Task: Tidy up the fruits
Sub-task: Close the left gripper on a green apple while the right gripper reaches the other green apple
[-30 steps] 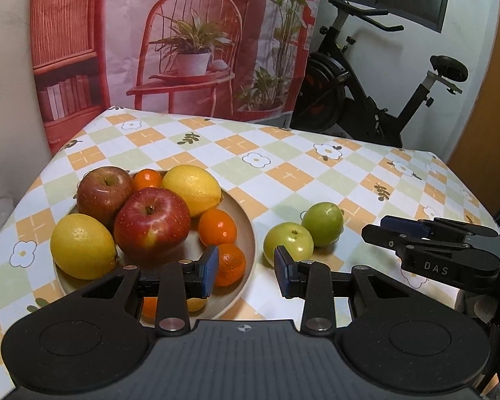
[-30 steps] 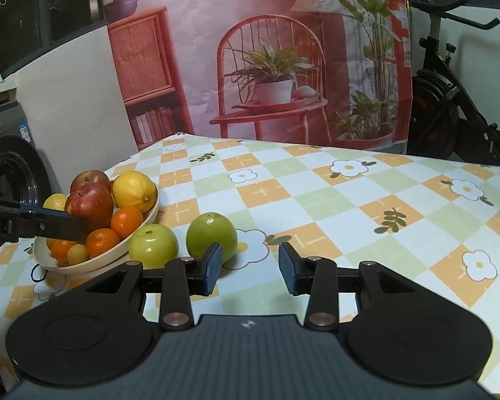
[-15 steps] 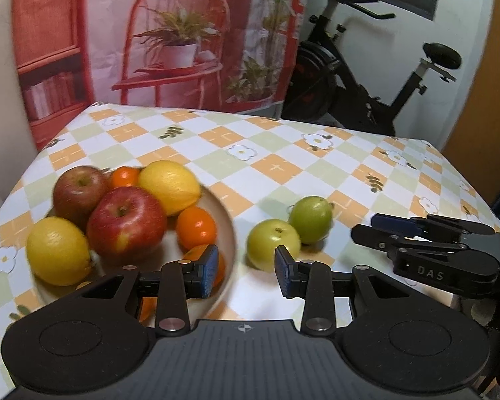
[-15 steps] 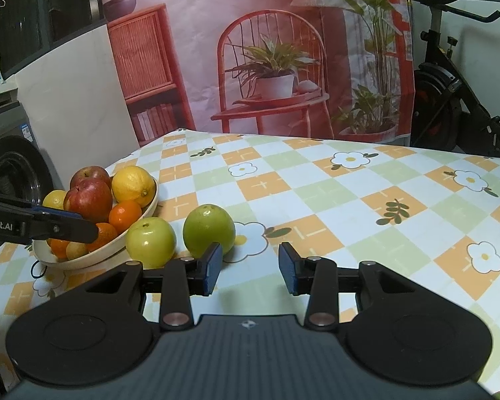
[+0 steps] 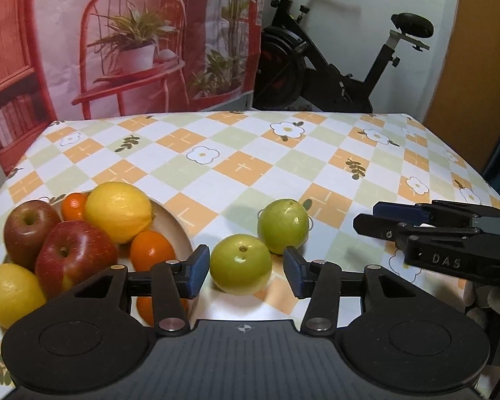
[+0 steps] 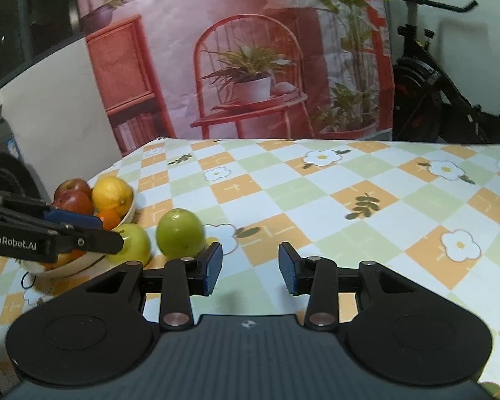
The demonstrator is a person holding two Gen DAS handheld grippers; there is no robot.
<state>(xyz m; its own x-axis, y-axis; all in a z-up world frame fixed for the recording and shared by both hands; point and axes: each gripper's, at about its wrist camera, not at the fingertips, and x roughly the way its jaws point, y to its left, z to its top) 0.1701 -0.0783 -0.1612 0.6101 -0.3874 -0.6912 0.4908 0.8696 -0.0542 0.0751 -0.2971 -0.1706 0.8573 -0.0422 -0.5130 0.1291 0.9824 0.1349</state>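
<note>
Now, left wrist view: the left gripper [image 5: 246,273] has its fingers spread wide, holding nothing; the near green fruit [image 5: 240,269] sits between the blue pads, with a gap showing on each side.
Left wrist view, fruit: a second green fruit [image 5: 283,226] lies just behind the first, on the counter [image 5: 250,166] and outside the plate [image 5: 180,230].
Left wrist view, plate: it carries two red apples [image 5: 73,256], two lemons [image 5: 118,211] and several small oranges [image 5: 151,250], piled close together.
Left wrist view, other tool: the right gripper [image 5: 370,221] enters from the right edge, seen side-on; from this angle its opening cannot be judged.
Right wrist view: the right gripper [image 6: 250,268] also has fingers wide apart and empty, with bare checked cloth between them.
Right wrist view, fruit: the far green fruit [image 6: 180,233] rests just left of the left finger; the near green fruit [image 6: 133,243] sits beside the plate [image 6: 80,261], partly behind the left gripper [image 6: 111,238].
Progress: most fruit appears gathered on the plate; the two green ones look to be what is left.
Look of the fruit: round, smooth, glossy yellow-green skin, likely firm and prone to rolling.
</note>
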